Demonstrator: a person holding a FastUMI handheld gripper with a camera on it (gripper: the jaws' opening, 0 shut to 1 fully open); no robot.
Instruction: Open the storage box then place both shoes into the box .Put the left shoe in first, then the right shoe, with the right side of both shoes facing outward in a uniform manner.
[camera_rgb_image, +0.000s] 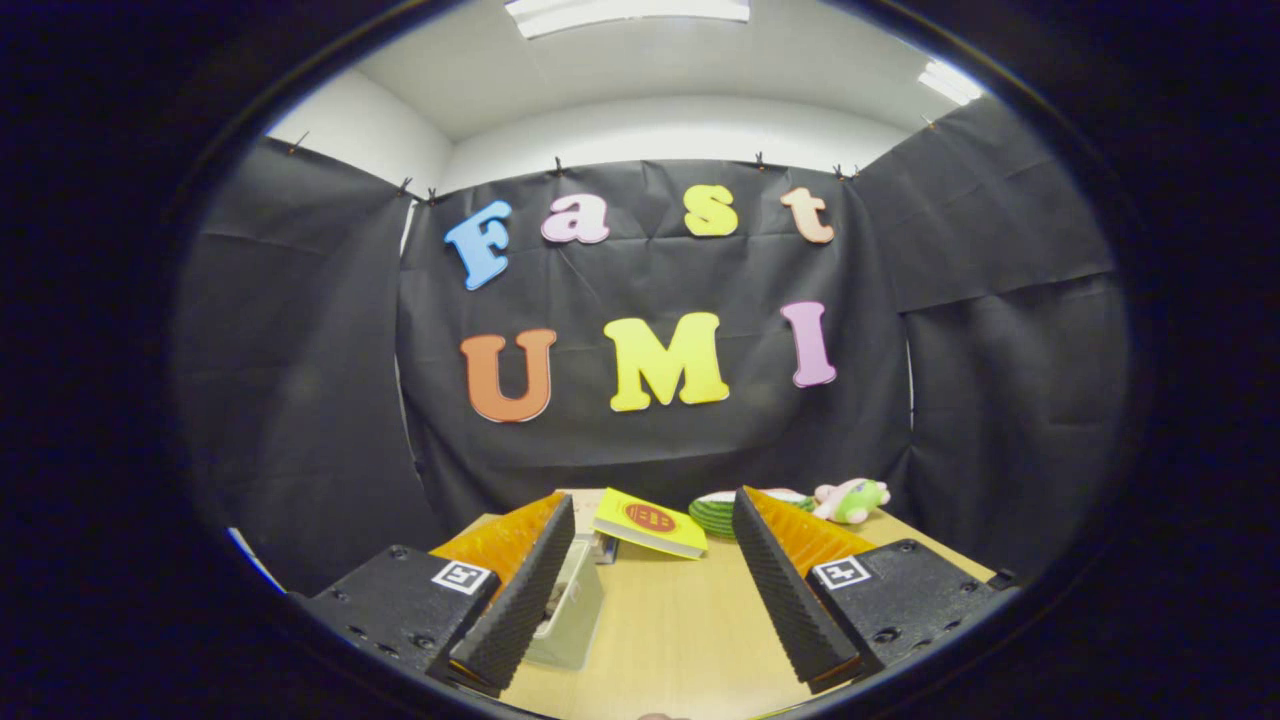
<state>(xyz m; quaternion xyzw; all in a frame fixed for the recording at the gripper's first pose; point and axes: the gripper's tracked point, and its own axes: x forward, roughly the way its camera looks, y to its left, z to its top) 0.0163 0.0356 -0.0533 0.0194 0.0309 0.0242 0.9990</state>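
My hand-held gripper (650, 590) is spread wide over the table (680, 630), which is pale tan wood. On that table, a yellow book (650, 523) carries a red round mark. Right of the book lies a green striped round thing (722, 515), and further right a soft toy (852, 499) in pink and light green. Left of the book stands a whitish box (570, 615).
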